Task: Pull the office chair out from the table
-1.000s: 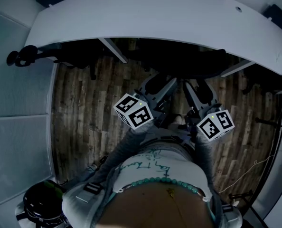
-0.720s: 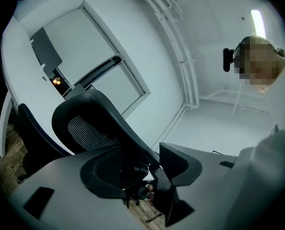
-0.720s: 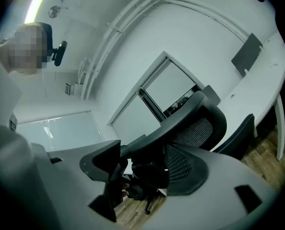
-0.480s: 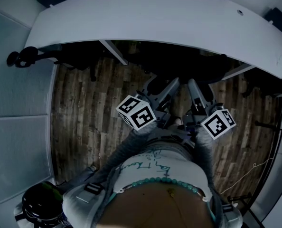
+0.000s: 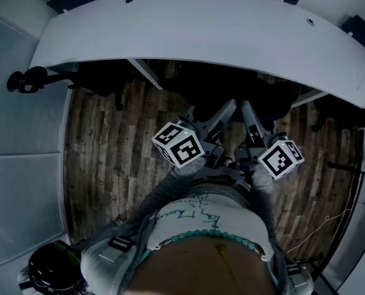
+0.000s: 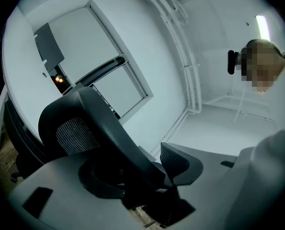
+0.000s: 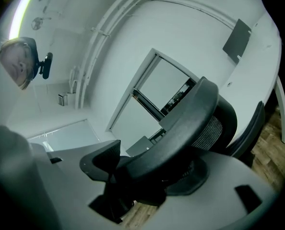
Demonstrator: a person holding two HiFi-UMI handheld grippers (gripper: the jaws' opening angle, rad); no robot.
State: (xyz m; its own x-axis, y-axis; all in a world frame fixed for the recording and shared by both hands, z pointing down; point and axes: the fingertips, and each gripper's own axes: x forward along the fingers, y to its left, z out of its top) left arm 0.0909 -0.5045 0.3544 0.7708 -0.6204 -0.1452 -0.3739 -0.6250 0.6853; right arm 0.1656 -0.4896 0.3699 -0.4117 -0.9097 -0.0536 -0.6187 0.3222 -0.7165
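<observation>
Chair back [image 7: 193, 126] between apparently parted tongs [image 7: 152, 170]

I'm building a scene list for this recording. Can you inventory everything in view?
table: one, white, curved, across the head view's top.
office chair: one, black mesh, part under the table, its back between both claws.
other chairs: dark, count unclear, under the table's ends.
floor: one, brown wood planks, below the table.
round object: one, black, bottom left, unidentifiable.
person's torso: one, grey top, beaded necklace, bottom centre.
left claw: one, grey, jaws open, just been opening, chair back between them.
right claw: one, grey, likewise.
</observation>
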